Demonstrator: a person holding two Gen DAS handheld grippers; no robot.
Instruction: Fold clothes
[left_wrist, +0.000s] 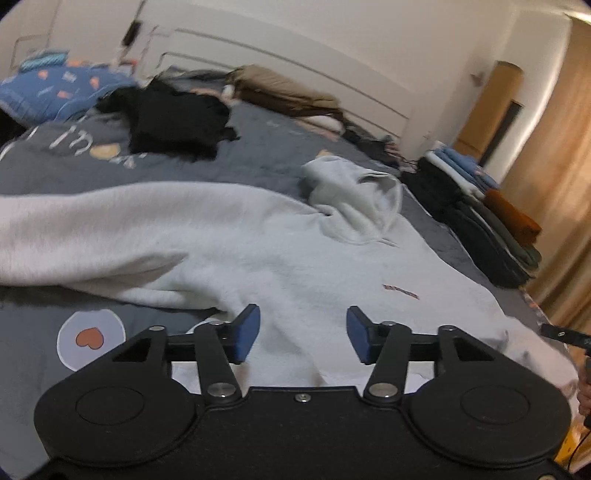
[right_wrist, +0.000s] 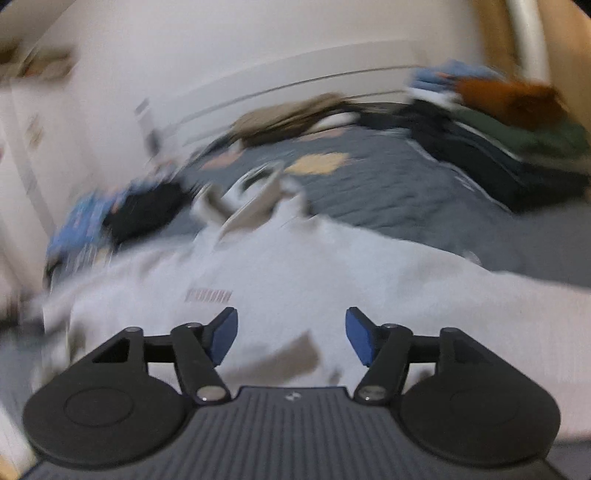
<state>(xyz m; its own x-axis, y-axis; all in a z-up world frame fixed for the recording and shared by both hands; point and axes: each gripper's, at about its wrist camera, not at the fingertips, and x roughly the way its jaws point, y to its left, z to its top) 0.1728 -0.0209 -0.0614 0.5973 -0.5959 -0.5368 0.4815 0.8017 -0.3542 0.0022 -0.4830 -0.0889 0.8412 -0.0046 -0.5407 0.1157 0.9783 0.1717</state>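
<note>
The left hand-held gripper hovers low over the pale grey hoodie, blue pads apart and released, nothing between them. The right hand-held gripper is likewise spread and empty above the same soft fleece garment. The hoodie lies flat on the grey quilted bed, its long axis running away from both, hood at the far end. Beyond and to the right sits a stack of folded clothes; a black garment lies far left.
</note>
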